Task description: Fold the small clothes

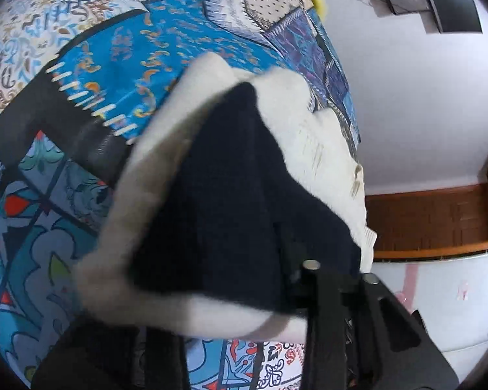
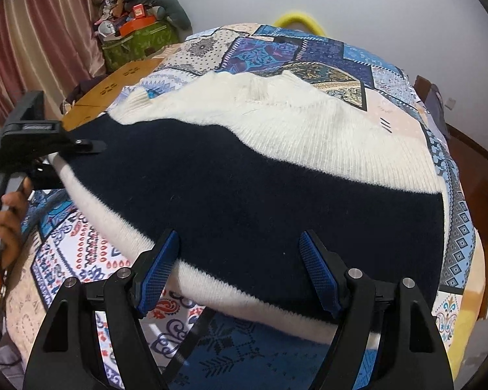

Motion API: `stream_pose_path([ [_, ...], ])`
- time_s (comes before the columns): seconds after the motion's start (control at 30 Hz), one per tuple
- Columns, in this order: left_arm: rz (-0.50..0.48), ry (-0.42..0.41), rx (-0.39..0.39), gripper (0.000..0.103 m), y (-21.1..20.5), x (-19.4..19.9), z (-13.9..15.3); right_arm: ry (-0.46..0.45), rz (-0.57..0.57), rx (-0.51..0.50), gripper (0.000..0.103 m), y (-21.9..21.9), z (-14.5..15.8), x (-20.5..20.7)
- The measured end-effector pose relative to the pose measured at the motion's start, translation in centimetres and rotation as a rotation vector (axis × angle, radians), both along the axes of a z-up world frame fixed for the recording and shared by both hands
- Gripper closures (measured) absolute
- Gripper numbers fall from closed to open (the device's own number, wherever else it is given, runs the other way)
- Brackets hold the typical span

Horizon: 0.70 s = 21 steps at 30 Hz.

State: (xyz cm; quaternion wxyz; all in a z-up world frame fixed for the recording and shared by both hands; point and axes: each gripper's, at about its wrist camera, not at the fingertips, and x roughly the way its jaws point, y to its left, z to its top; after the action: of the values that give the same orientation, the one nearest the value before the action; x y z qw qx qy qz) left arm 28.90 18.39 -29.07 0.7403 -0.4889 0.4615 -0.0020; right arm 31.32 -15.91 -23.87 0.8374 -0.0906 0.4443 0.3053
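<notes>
A small knit sweater, navy with white ribbed top and hem, lies spread on the patterned bedspread. My right gripper is open, its blue-padded fingers hovering over the near hem. My left gripper is at the sweater's left edge, shut on it. In the left wrist view the sweater is bunched and lifted close to the camera, hiding the left fingertips; only the black finger arms show.
A wooden footboard runs along the bed's far left side. A green bag with piled items stands by the curtain. A yellow object sits behind the bed. A wooden bed frame lies to the right.
</notes>
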Motion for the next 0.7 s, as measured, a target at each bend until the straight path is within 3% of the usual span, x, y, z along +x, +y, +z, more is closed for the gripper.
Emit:
stream_pose_path([
  [0.07, -0.002, -0.007, 0.069, 0.077, 0.2, -0.2, 1.2, 0.005, 0.007, 0.022, 0.03, -0.4, 0.4, -0.1],
  [0.2, 0.005, -0.029, 0.322, 0.077, 1.1, -1.8, 5.4, 0.006, -0.006, 0.087, 0.031, -2.1, 1.6, -0.2],
  [0.43, 0.077, -0.065, 0.623, 0.078, 2.5, -3.0, 12.1, 0.009, -0.062, 0.112, 0.037, -4.5, 1.6, 0.3],
  [0.57, 0.035, -0.117, 0.718, 0.078, 0.1, -2.0, 14.6, 0.05, -0.083, 0.108, 0.042, -4.7, 0.2, 0.9],
  [0.7, -0.042, -0.198, 0.791, 0.078, -5.0, 0.1, 17.1, 0.091, -0.082, 0.099, 0.043, -4.4, -1.2, 1.2],
])
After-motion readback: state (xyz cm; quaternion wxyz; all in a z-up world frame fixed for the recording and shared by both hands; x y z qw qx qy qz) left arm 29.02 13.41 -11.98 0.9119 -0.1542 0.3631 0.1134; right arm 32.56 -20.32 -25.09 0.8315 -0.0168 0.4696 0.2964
